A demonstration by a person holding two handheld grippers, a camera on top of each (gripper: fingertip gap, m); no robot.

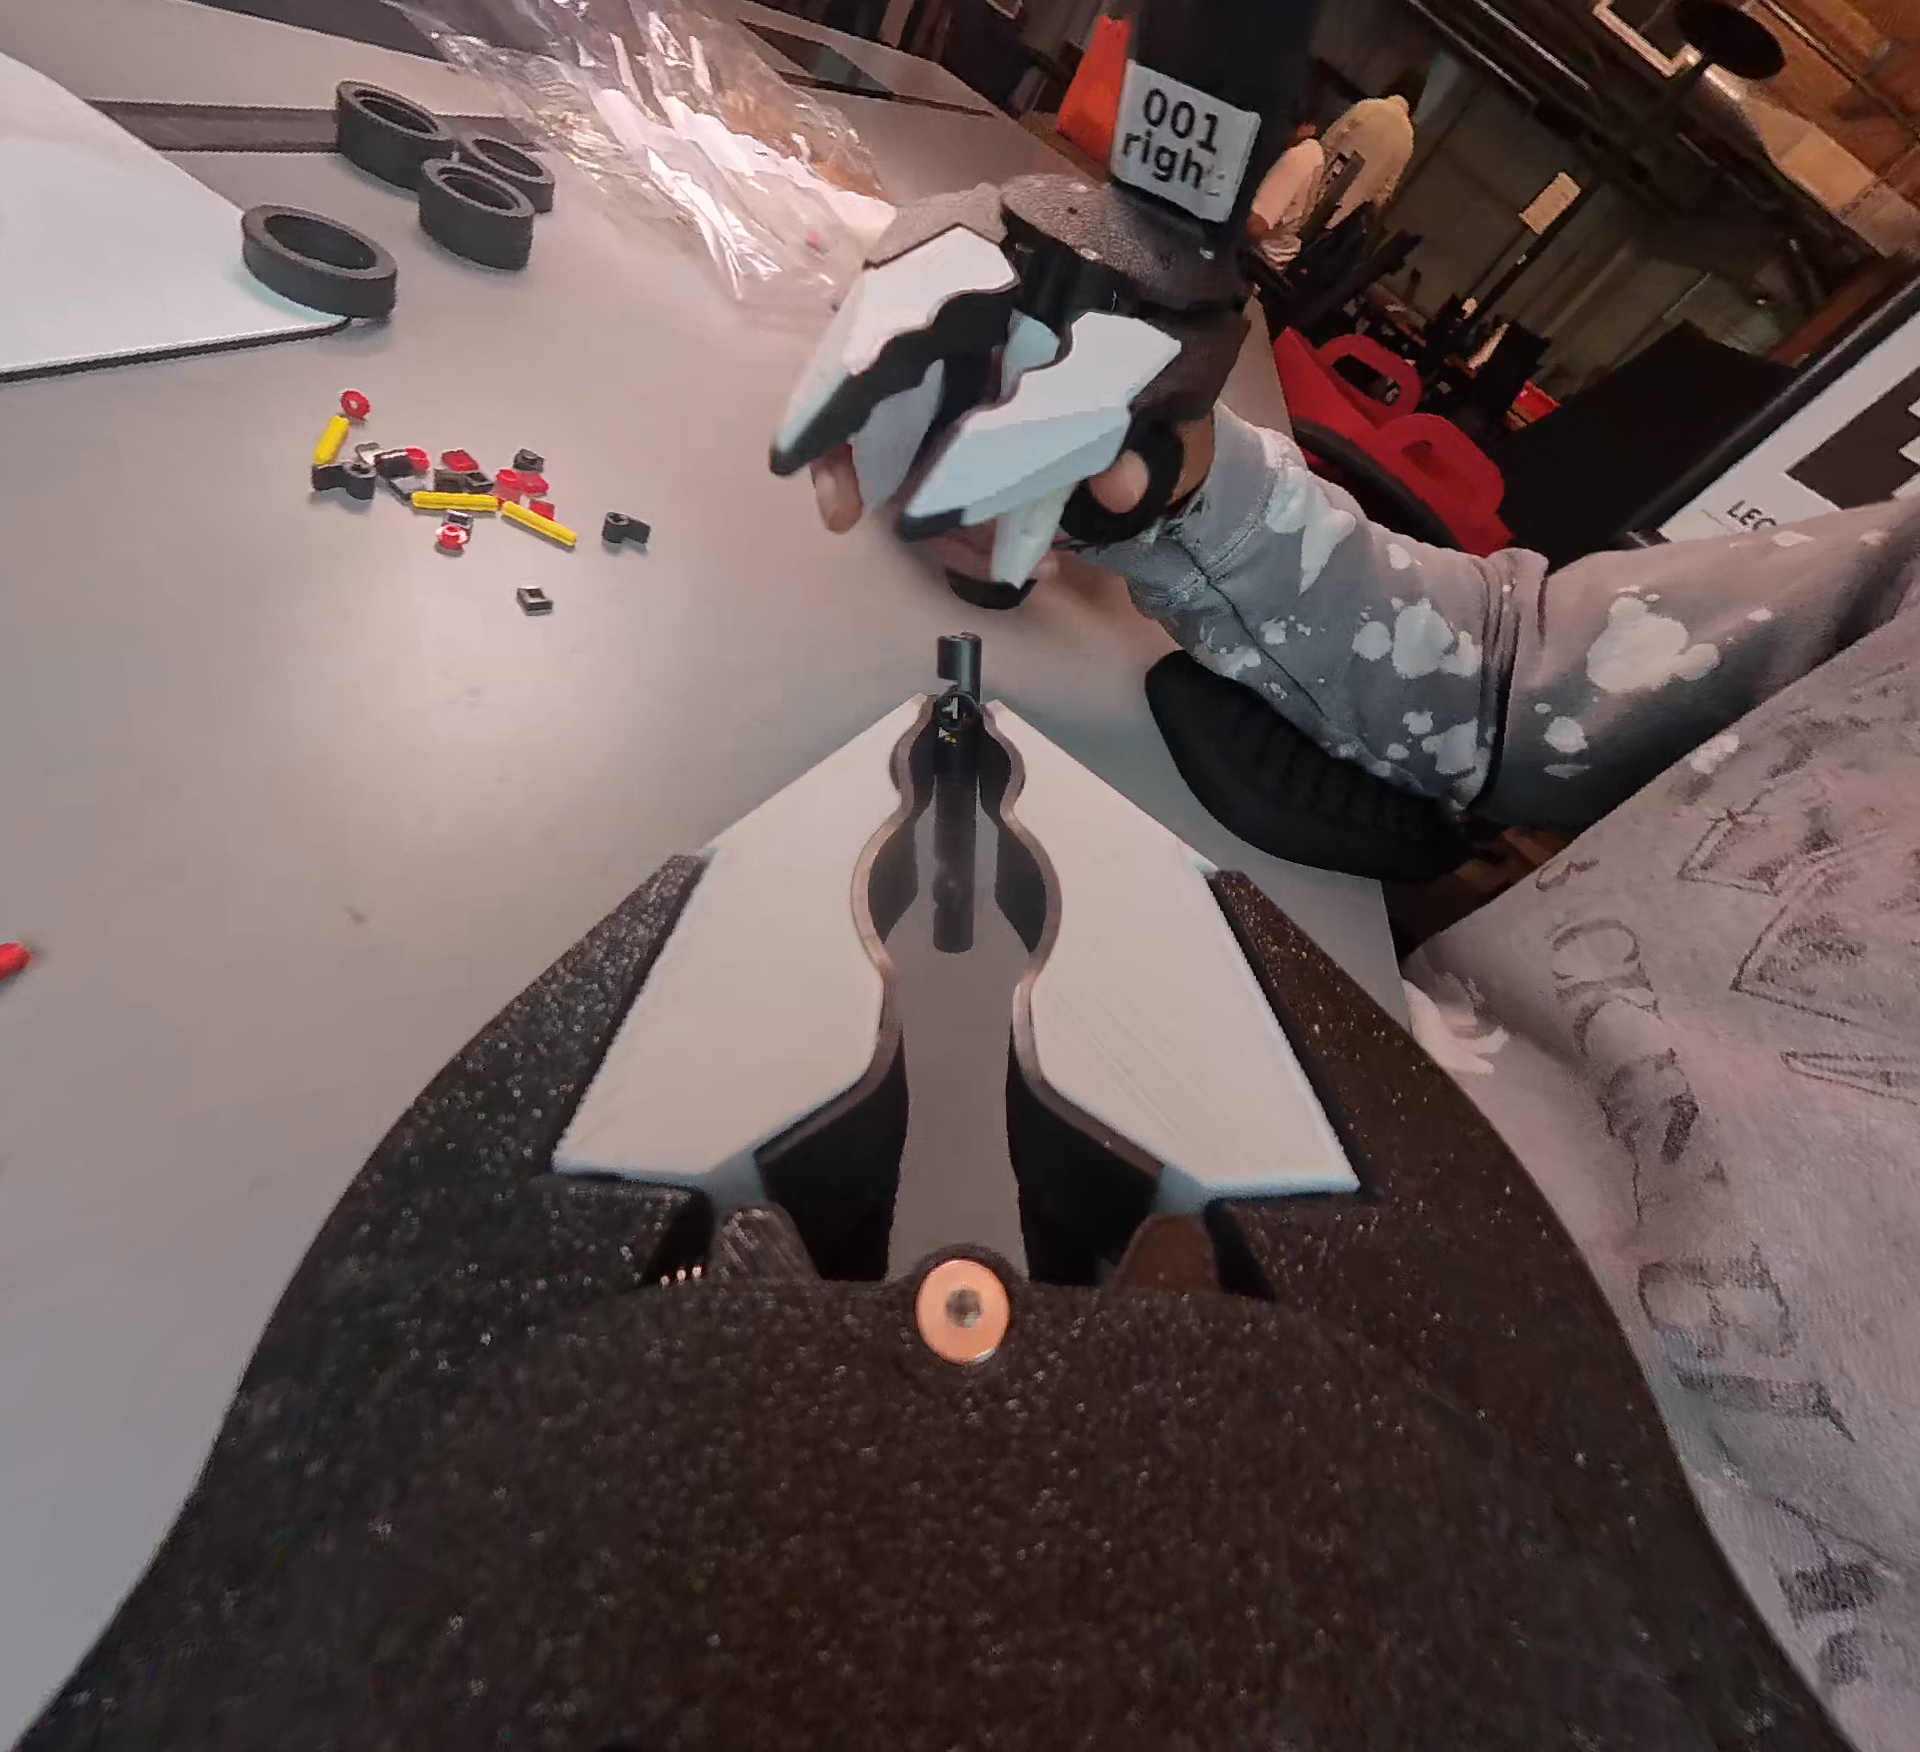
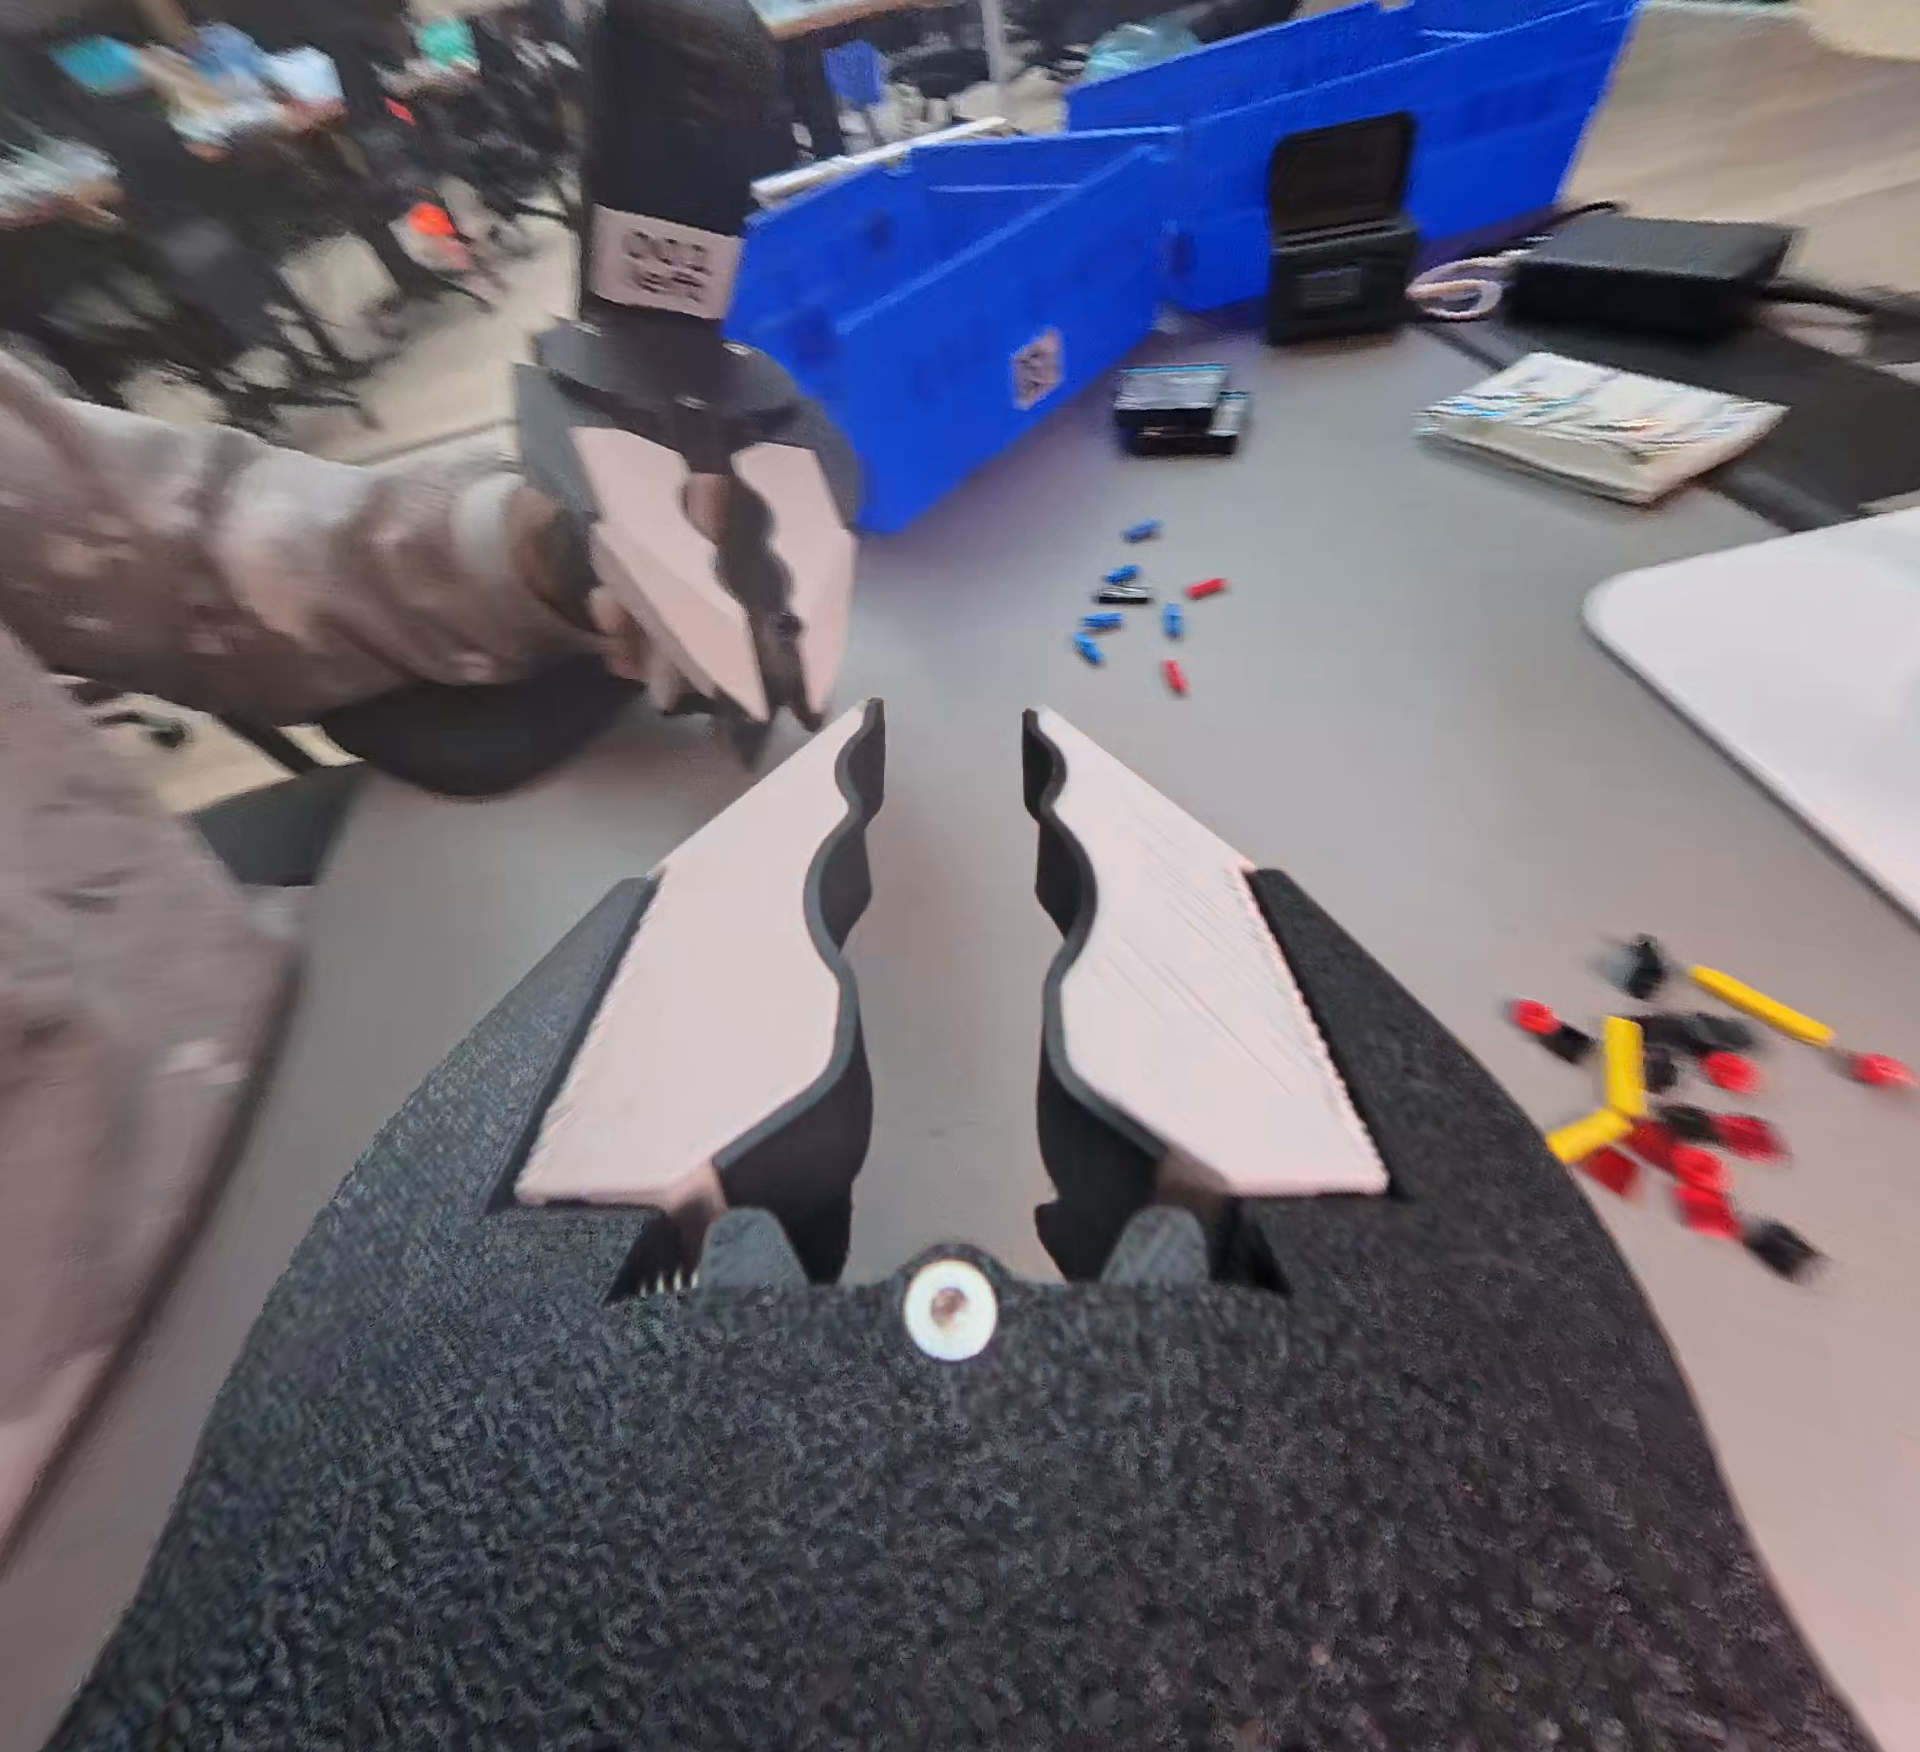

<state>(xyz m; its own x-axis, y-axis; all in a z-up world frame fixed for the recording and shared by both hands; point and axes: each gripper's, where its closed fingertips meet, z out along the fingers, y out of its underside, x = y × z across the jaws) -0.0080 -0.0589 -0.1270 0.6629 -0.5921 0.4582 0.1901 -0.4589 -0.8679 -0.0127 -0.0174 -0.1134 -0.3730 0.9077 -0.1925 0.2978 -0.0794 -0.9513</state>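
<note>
Clenched on a thin black rod (image 1: 954,829), my left gripper (image 1: 958,715) holds it lengthwise between the jaws, its knobbed end poking past the tips above the grey table (image 1: 260,871). Left of it lie loose red, yellow and black bricks (image 1: 457,487), with black tyres (image 1: 416,180) beyond. Right of it, my right gripper (image 2: 954,726) hangs released and empty over bare tabletop, the table edge close behind.

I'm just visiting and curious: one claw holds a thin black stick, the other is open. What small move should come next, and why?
Probably bring the open right gripper slightly closer to the black rod. The left gripper pinches that rod with its capped tip poking out in front, and the right gripper holds nothing and hangs just beyond that tip above the grey table.
</note>
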